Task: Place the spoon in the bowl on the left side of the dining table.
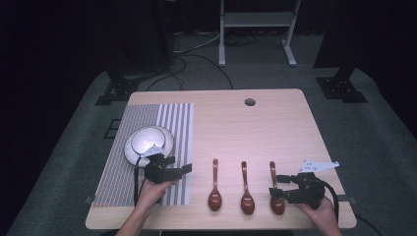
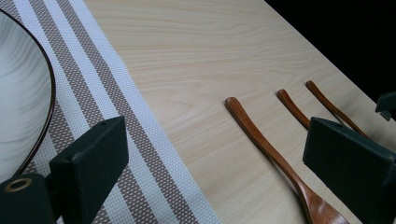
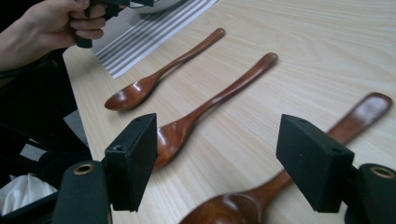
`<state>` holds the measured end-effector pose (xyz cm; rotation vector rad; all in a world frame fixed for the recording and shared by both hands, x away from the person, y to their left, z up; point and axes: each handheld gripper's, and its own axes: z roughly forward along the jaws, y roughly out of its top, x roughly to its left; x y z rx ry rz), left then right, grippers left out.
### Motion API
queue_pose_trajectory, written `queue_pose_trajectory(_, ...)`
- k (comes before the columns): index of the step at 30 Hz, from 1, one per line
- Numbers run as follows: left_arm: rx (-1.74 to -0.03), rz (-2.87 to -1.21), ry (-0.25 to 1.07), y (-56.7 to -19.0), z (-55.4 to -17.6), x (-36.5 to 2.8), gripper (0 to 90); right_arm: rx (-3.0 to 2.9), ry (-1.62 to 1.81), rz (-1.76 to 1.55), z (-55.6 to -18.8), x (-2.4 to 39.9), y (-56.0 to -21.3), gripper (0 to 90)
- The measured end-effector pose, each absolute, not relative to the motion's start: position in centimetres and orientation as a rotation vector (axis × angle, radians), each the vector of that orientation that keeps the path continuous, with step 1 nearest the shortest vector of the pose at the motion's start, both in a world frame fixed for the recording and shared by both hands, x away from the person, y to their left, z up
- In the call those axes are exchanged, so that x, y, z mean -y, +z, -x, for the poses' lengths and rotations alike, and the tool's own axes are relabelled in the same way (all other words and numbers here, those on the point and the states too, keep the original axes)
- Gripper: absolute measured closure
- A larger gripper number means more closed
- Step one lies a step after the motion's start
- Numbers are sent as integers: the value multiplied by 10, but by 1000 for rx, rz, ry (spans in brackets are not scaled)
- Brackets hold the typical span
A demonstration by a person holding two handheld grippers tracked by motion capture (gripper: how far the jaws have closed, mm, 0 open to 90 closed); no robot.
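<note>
Three brown wooden spoons lie side by side near the table's front edge, bowls toward the person: left spoon [image 1: 215, 189], middle spoon [image 1: 246, 191], right spoon [image 1: 275, 192]. My right gripper [image 1: 276, 186] hovers open over the right spoon [image 3: 362, 114], its jaws on either side of the spoon's neck without touching it. The middle spoon [image 3: 219, 98] and left spoon [image 3: 159, 74] lie beyond. My left gripper [image 1: 183, 169] is open with nothing in it, at the right edge of the striped placemat [image 1: 147, 118], next to the white bowl [image 1: 147, 142]. The left spoon [image 2: 271, 149] lies ahead of it.
The bowl [image 2: 23, 102] with its dark rim stands on the placemat [image 2: 93, 93] at the table's left. A round cable hole [image 1: 250, 102] sits near the far edge. Bare wood [image 1: 255, 132] spans the table's middle and back. A metal stand [image 1: 255, 29] is on the floor beyond.
</note>
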<state>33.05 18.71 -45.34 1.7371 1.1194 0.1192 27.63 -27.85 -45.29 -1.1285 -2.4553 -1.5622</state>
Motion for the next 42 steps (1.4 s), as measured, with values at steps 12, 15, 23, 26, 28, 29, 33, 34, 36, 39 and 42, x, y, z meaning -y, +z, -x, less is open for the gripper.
queue_pose_trajectory(12,-1132,-1736,83,-458,-332,-187,58,2457,-1528,999,-291,243,-445,281)
queue_pose_trajectory(15,-1133,-1734,82,-458,-332,-187,58,2471,-1509,959,-293,233,-443,281)
queue_pose_trajectory(23,-1122,-1738,84,-457,-331,-185,59,2526,-1444,862,-297,209,-438,281)
queue_pose_trajectory(26,-1118,-1741,82,-457,-331,-184,59,2529,-1428,829,-299,200,-436,281)
queue_pose_trajectory(28,-1116,-1745,85,-457,-330,-184,59,2538,-1412,796,-299,191,-435,281)
queue_pose_trajectory(29,-1116,-1745,85,-457,-330,-184,59,2538,-1412,796,-299,191,-435,281)
queue_pose_trajectory(33,-1111,-1744,84,-456,-329,-182,59,2551,-1380,749,-297,179,-436,283)
queue_pose_trajectory(34,-1104,-1747,83,-456,-329,-182,59,2557,-1367,726,-296,173,-436,284)
queue_pose_trajectory(36,-1104,-1746,83,-457,-329,-181,58,2549,-1362,703,-295,168,-436,298)
queue_pose_trajectory(39,-1104,-1746,81,-457,-329,-181,59,2554,-1342,667,-295,158,-435,312)
queue_pose_trajectory(42,-1104,-1750,78,-457,-330,-181,59,2573,-1322,622,-295,148,-434,363)
